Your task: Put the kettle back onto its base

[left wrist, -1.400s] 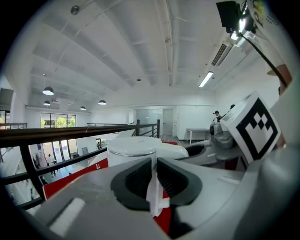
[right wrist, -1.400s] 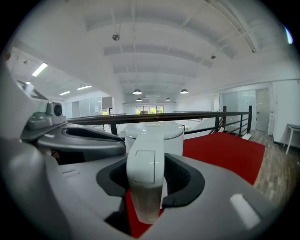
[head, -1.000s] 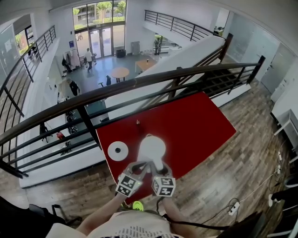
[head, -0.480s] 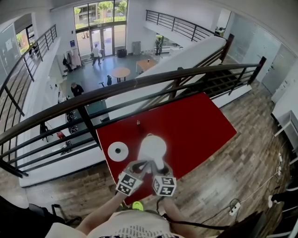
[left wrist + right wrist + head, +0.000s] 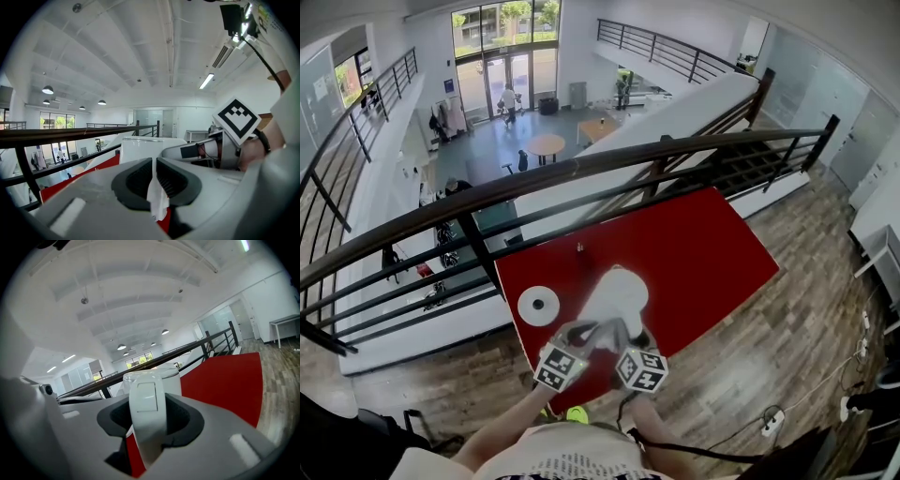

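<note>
Here, right tongs (image 5: 149, 417), just tightened, wide round the kettle handle (image 5: 145, 393) (left tongs (image 5: 154, 174) pinching a white strip (image 5: 158, 202), perhaps paper)

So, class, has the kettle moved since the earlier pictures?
Yes: the kettle has shifted slightly right, farther from its round white base on the red table.

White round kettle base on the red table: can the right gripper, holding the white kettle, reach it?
Probably yes. The base lies bare just left of the kettle, nothing between them. The right gripper is shut on the kettle's handle; the left gripper pinches a thin white strip.
</note>
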### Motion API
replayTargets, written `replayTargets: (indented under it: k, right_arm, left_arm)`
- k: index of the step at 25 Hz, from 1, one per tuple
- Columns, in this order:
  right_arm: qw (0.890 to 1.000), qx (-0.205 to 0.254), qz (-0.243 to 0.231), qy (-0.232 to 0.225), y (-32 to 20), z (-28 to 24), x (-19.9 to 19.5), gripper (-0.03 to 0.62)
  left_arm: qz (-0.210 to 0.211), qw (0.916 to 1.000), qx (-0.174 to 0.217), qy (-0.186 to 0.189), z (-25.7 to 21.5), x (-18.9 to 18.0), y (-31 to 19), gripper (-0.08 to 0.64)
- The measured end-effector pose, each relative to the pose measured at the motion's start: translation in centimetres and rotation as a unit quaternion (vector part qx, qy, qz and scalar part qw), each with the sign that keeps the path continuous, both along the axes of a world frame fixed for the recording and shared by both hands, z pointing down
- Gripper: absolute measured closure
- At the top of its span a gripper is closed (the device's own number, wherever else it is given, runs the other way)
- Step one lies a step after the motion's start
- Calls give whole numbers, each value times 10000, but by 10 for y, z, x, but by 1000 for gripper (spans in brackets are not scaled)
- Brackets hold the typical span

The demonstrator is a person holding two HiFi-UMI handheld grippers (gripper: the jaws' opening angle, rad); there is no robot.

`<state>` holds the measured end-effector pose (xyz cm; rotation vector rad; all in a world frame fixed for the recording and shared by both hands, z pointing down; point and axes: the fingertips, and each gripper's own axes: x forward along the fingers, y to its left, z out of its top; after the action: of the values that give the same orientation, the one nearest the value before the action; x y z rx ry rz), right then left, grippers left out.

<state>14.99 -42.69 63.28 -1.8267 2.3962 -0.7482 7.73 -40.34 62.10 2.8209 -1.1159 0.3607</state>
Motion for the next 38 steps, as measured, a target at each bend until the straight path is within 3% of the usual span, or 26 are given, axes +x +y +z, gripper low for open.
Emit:
replayTargets:
  k: [4,13,20,27,38]
  right_arm:
    - [9997,-10,173,-163,-8,-6,9,431]
    - [9999,34,39,-162,-19,-19,12,440]
    - [9994,314,-160,68,-26,-38,3,443]
    - [9927,815,-619,646,-31,-66,-29,446]
    - [9856,992,-1290,457,-33,-87,-88,453]
  left_arm:
    - [-1,10000,25,22,-2,2,-6,528]
    - [-1,9999,132,71,-14,9,-14,528]
    - [-118,9997,196,131,-22,5,-20,528]
    - [-465,9981,382,144,-45,-12,-29,528]
    - [-964,9938,546,117,-69,-49,-35,528]
